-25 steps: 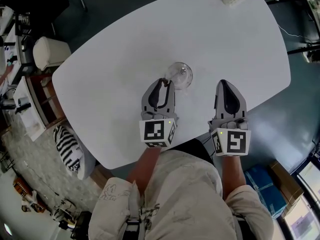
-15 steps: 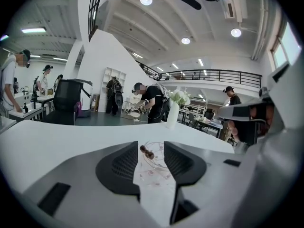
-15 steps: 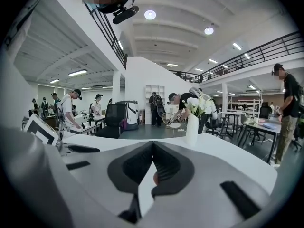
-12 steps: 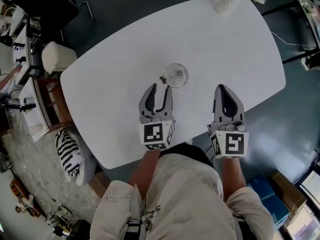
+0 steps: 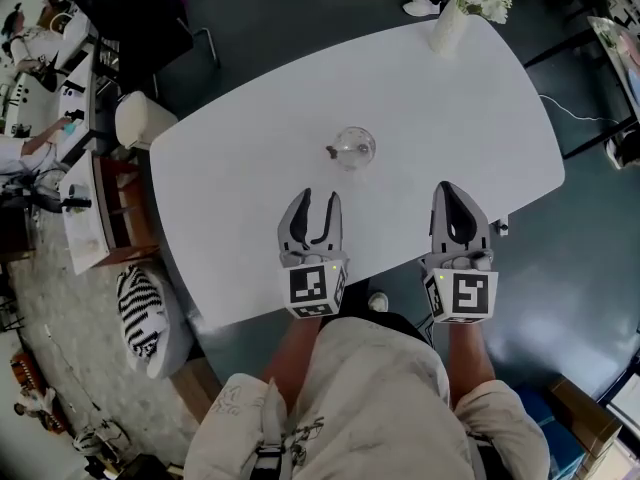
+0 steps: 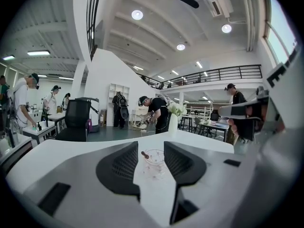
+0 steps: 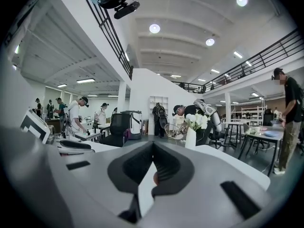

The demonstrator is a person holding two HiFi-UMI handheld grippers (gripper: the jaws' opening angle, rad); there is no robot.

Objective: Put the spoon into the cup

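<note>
Both grippers have drawn back from the cup toward the lower edge of the head view since the earlier frames, and the left gripper that stood at the cup's rim is now well apart from it. Its jaws have just been opening and now stand spread wide with nothing between them; its own view shows only bare table and the far cup through the gap, which reads as a release already made and a hand clearing out of the way. Lower right in the head view, the right gripper has its jaw tips pressed together on nothing, and it lies alongside the left one near the table's near edge, probably because it has no part in this step and is parked where it cannot knock anything. Further up, near the frame's centre, the clear cup stands upright on the table, alone. The spoon is in it, its dark handle end leaning out over the rim on the cup's left side; the bowl end inside the glass is too small to make out. Judged from that, the task looks done, and pulling back straight keeps the jaws from tipping a light glass. Farthest off, at the upper right, a white vase of flowers sits near the table's far end.
</note>
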